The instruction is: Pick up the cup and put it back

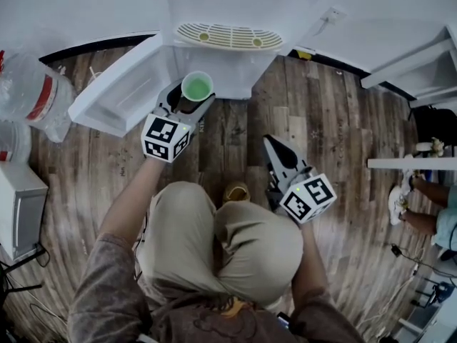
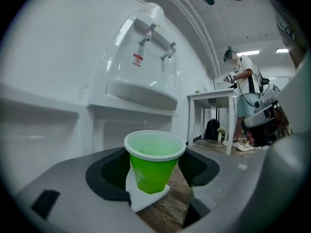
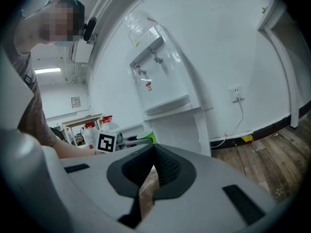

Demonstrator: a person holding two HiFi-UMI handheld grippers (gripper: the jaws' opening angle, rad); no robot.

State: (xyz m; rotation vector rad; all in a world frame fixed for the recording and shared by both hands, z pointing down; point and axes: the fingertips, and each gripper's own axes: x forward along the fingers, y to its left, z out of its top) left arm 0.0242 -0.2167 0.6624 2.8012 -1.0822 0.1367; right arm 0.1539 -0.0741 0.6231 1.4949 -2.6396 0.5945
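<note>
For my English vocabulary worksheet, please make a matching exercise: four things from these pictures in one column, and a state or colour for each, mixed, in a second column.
1 green cup
2 right tool
3 dispenser door
4 water bottle

a swung open
b clear, red band
c between the jaws of the left tool
d jaws together, empty

Pairs: 1-c; 2-d; 3-a; 4-b

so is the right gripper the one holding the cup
No, the green cup sits between the left gripper's jaws; the right gripper is shut and empty.
</note>
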